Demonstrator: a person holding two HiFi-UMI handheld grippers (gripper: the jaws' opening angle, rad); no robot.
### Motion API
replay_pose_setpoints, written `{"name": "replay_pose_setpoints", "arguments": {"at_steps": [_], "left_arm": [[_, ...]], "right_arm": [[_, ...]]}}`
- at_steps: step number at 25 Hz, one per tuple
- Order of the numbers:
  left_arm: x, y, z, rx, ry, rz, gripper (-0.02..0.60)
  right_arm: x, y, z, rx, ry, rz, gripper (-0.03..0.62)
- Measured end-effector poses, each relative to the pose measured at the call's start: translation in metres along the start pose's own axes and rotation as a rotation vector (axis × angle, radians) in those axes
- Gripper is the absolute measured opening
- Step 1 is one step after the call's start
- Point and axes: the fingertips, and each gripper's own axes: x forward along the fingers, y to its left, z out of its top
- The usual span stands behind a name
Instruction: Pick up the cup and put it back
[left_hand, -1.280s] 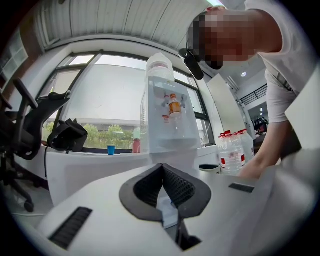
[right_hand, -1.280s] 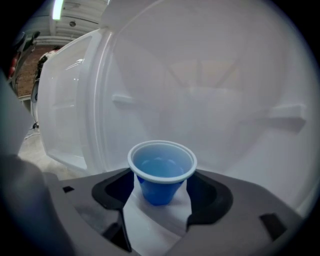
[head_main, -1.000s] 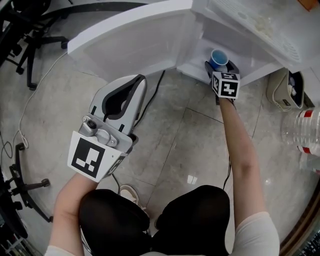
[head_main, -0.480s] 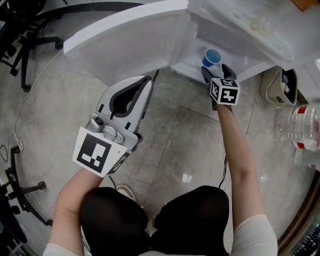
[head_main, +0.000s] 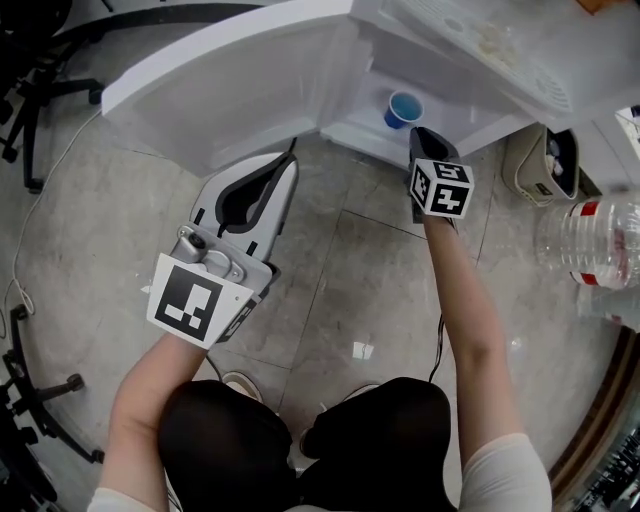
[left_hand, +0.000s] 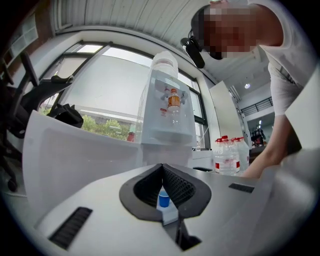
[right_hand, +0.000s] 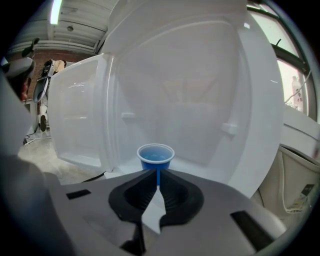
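Inside the open white compartment (head_main: 352, 128), the blue cup (head_main: 404, 108) stands upright at eleven o'clock from the right gripper (head_main: 421, 134), whose empty jaws are closing, nearly together; the left gripper (head_main: 284, 164) has its jaws together.

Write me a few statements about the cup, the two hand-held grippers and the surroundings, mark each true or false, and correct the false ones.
1. The blue cup stands upright inside the white compartment. True.
2. The right hand-held gripper grips the cup. False: the cup stands free just beyond its tips, and its jaws are closing with nothing between them.
3. A clear bottle with a red label stands on the person's right. True.
4. The left hand-held gripper reaches into the compartment. False: it hangs outside, over the floor, with its jaws together and nothing between them.
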Motion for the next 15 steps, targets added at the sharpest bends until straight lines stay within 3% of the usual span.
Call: {"name": "replay_pose_setpoints", "arguments": {"at_steps": [4, 6, 11, 15], "left_arm": [[0.002, 0.011, -0.022, 0.112, 0.062, 0.020, 0.023], [0.005, 0.019, -0.027, 0.121, 0.066, 0.037, 0.023], [0.019, 0.024, -0.027, 0.116, 0.055, 0.049, 0.023], [0.023, 0.007, -0.013, 0.109, 0.055, 0.046, 0.023]], "right_arm": [[-0.005, 0.025, -0.004, -0.066, 0.040, 0.156, 0.020], [-0.014, 0.023, -0.002, -0.049, 0.040, 0.194, 0.020], [-0.044, 0.000, 0.007, 0.229, -0.007, 0.169, 0.020], [-0.080, 0.014, 0.017, 0.207, 0.007, 0.161, 0.020]]}}
